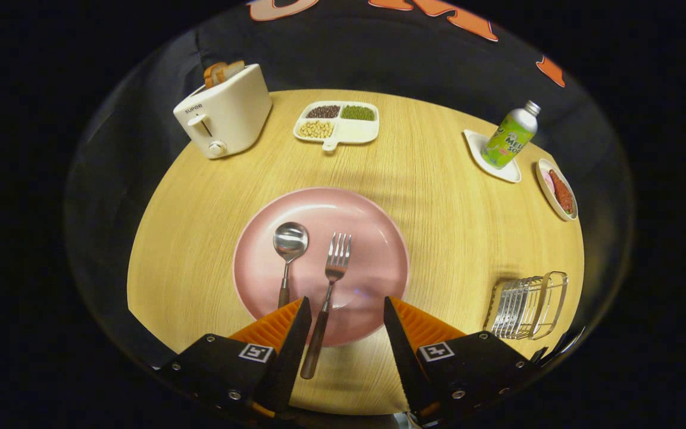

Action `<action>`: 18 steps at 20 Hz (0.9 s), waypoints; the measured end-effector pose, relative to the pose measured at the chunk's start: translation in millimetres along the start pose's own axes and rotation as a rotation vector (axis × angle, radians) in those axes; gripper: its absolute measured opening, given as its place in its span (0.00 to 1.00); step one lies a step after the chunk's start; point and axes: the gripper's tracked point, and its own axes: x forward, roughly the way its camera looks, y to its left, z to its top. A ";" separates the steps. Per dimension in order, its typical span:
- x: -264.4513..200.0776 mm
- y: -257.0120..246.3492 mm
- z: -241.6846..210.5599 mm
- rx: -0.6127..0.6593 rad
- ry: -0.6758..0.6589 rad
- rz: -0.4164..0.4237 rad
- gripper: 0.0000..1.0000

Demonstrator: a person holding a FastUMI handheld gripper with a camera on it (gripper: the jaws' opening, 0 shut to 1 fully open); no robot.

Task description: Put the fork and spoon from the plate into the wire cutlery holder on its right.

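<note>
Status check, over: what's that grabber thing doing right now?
Gripper open, fork handle between its fingers. Spoon beside it on pink plate. Wire cutlery holder right, empty. Nothing blocking.

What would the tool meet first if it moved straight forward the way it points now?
Probably the fork: its handle lies between the open tool's fingers, close to the left one, on the pink plate. The spoon lies just left of that line. How high the tool is above the plate is unclear.
</note>
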 end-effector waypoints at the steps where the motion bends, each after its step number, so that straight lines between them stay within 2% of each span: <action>1: 6.1 0.2 -2.4 -0.005 0.026 -0.010 0.71; 5: 24.6 12.6 -13.0 -0.004 0.125 -0.007 0.58; 9: 39.5 14.8 -27.4 -0.043 0.200 -0.035 0.37; 13: 41.6 16.4 -31.0 -0.034 0.201 -0.031 0.14; 16: 40.0 12.2 -32.7 -0.038 0.192 -0.009 0.07; 18: 29.5 5.3 -26.0 -0.028 0.158 0.004 0.05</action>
